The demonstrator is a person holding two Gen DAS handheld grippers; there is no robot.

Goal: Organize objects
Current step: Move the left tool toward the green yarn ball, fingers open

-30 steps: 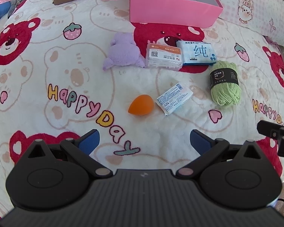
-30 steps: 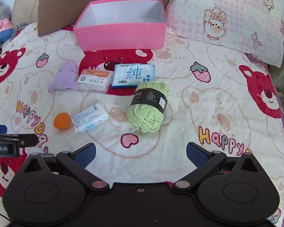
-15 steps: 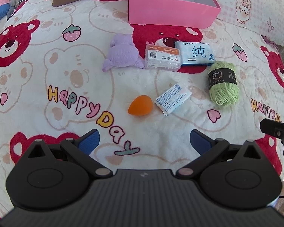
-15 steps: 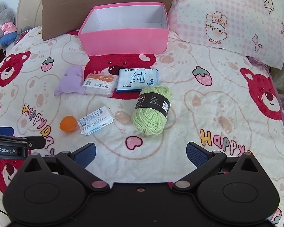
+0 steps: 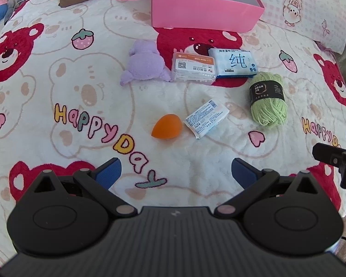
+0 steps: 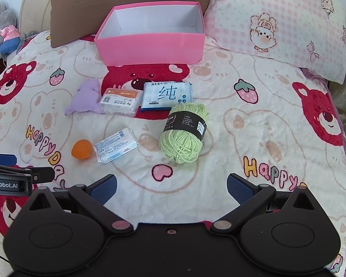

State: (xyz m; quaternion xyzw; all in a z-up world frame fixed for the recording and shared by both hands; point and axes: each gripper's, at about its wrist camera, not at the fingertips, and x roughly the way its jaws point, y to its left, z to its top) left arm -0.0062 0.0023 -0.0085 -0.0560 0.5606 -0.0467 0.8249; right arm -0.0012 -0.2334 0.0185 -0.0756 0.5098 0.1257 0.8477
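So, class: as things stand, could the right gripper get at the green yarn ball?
Probably yes. The right gripper has its jaws open and empty, and the green yarn ball lies just ahead on bare blanket, touching only the wipes pack at its far end.

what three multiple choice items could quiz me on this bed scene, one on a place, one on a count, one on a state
1. Where does the orange sponge lie?
A. inside the box
B. beside the small white packet, on its left
C. on the pillow

2. How many loose items lie on the blanket in front of the pink box?
A. four
B. six
C. eight

3. What state is the pink box in?
A. open, nothing visible inside
B. closed with a lid
C. full of yarn

Answers:
1. B, the sponge sits next to the packet's left end.
2. B, there are the purple plush, clear case, wipes pack, green yarn, packet and sponge.
3. A, its white interior shows bare from above in the right wrist view.
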